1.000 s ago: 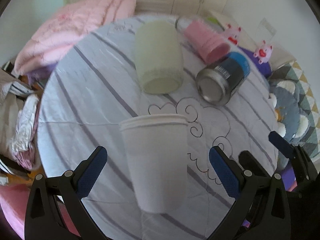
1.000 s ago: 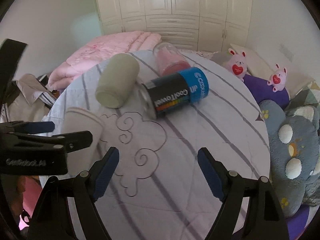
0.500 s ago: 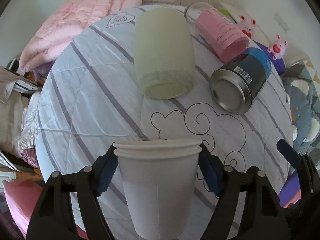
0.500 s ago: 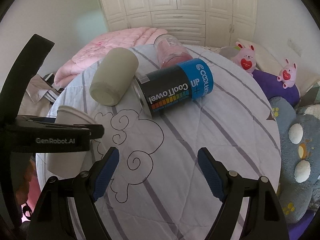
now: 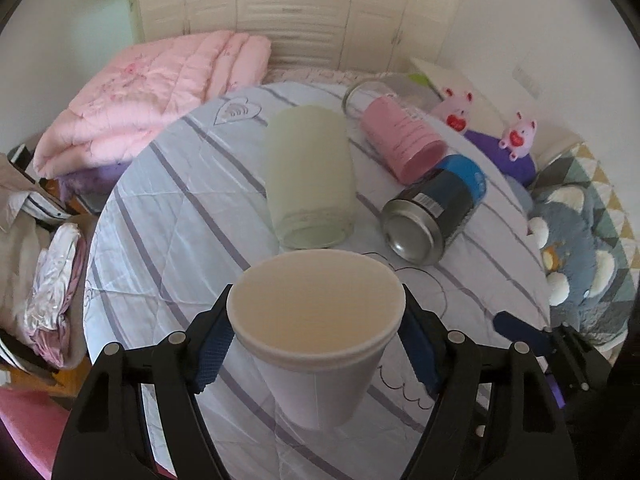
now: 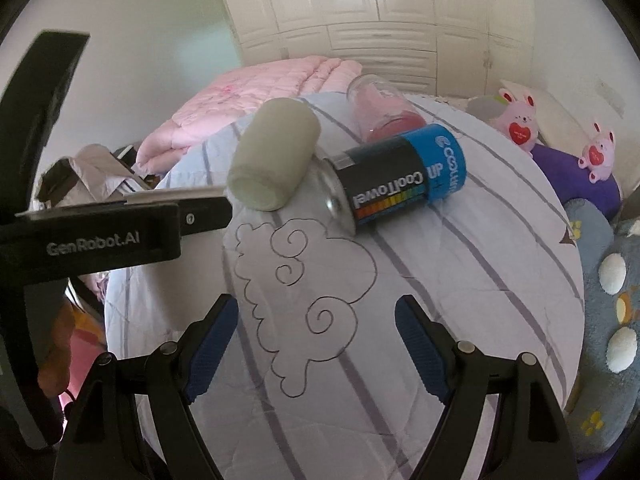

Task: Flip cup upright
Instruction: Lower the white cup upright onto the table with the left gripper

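Note:
My left gripper [image 5: 316,340] is shut on a white paper cup [image 5: 320,344], gripping it just under the rim. The cup's open mouth faces up toward the camera and its base hangs above the striped bedspread [image 5: 168,216]. The white cup is hidden in the right wrist view behind the left gripper's black body [image 6: 100,236]. My right gripper [image 6: 316,344] is open and empty above the cloud pattern on the bedspread [image 6: 460,280]. One of its blue fingers [image 5: 520,330] shows at the right of the left wrist view.
A pale green cup [image 5: 308,180] [image 6: 272,160], a pink cup in a clear glass [image 5: 400,140] [image 6: 380,108] and a black-and-blue can [image 5: 436,212] [image 6: 400,176] lie on their sides. A pink quilt [image 5: 152,96], plush toys [image 5: 516,136] and clothes [image 5: 44,248] surround the surface.
My left gripper closed on the white cup, lifted it and tilted it, so its mouth now shows from above. The right gripper stayed open and shifted slightly.

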Tool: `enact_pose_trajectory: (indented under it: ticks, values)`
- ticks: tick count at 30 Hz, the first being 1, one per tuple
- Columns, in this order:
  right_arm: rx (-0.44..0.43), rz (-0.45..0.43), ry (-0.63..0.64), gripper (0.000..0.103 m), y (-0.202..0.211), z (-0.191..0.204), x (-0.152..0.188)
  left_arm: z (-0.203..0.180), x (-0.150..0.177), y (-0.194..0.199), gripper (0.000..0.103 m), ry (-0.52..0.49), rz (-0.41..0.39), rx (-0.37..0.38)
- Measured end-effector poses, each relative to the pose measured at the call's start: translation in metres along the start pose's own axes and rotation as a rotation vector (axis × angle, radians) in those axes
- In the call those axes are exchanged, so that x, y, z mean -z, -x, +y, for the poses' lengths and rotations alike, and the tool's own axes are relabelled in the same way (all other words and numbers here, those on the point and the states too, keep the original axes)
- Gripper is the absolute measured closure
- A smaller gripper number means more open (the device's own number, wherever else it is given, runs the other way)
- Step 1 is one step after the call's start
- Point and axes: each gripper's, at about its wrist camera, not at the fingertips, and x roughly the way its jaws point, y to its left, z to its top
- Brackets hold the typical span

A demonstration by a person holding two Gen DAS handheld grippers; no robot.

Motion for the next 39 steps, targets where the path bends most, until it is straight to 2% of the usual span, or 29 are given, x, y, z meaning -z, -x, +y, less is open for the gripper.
enact_pose_trajectory:
  ticks: [8,16,24,29,31,33,39]
  values:
    - [0.054,0.020,0.045,0.021,-0.006,0.012,0.007,-0.008,0.026,0.016,0.027,-0.073,-0.044,0.017]
    - [0.073,0.033,0.075,0.021,-0.003,0.018,0.012,-0.005,0.035,0.024,0.026,-0.069,-0.043,0.032]
    - [0.140,0.046,0.103,0.021,0.000,0.023,0.018,-0.014,0.044,0.025,0.025,-0.097,-0.033,0.059]
    - [0.162,0.056,0.114,0.021,0.001,0.021,0.022,-0.014,0.049,0.023,0.018,-0.090,-0.006,0.085]
    - [0.164,0.058,0.113,0.021,0.002,0.021,0.024,-0.012,0.048,0.025,0.009,-0.079,-0.007,0.092]
    - [0.165,0.057,0.114,0.021,0.004,0.021,0.024,-0.011,0.048,0.026,0.005,-0.067,-0.001,0.096]
    - [0.162,0.041,0.111,0.021,0.011,0.022,0.024,-0.003,0.048,0.032,0.004,-0.047,0.009,0.110]
